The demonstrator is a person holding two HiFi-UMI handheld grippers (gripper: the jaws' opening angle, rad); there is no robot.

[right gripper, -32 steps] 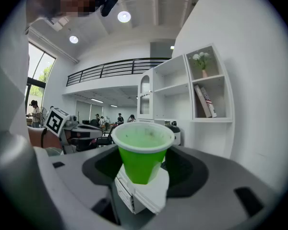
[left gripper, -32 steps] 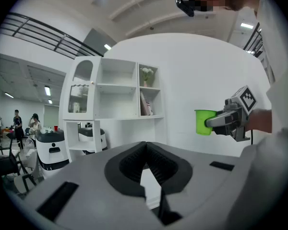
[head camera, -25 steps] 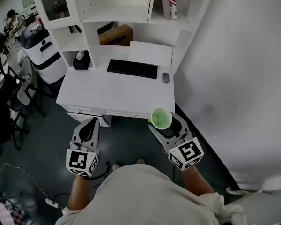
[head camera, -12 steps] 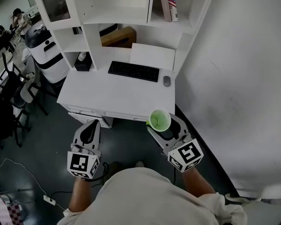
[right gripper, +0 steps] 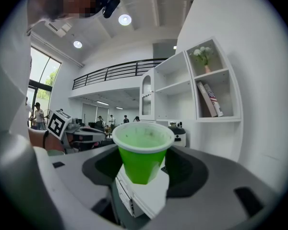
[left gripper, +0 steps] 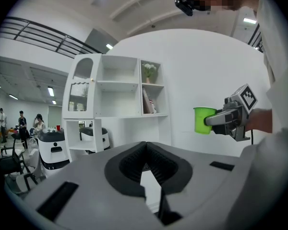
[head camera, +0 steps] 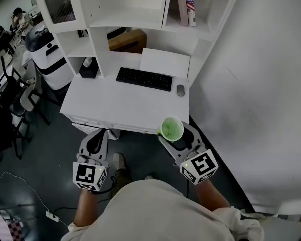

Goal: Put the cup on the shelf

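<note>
Green cup (right gripper: 142, 152): upright, mouth up, long axis vertical, clamped in my right gripper's (head camera: 174, 135) jaws near the counter's (head camera: 125, 104) front edge.
Left gripper (left gripper: 146, 163): jaws pressed together, empty.
Gripper views only: flowers (right gripper: 203, 54) above the shelf's (head camera: 121, 18) books (head camera: 186, 4).
Head view only: keyboard (head camera: 144, 79), mouse (head camera: 179, 90).

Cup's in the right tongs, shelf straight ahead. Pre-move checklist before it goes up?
1. Grip: cup sits between the right tongs, pads on both sides: ok.
2. Cup upright, rim up: ok.
3. Cup contents: cannot tell.
4. Landing spot: shelf middle compartment looks bare; books stand in the right one: ok.
5. Left tongs shut, empty, apart from the cup: ok.
6. Path: keyboard and mouse lie flat on the desk, likely below the route: ok.
</note>
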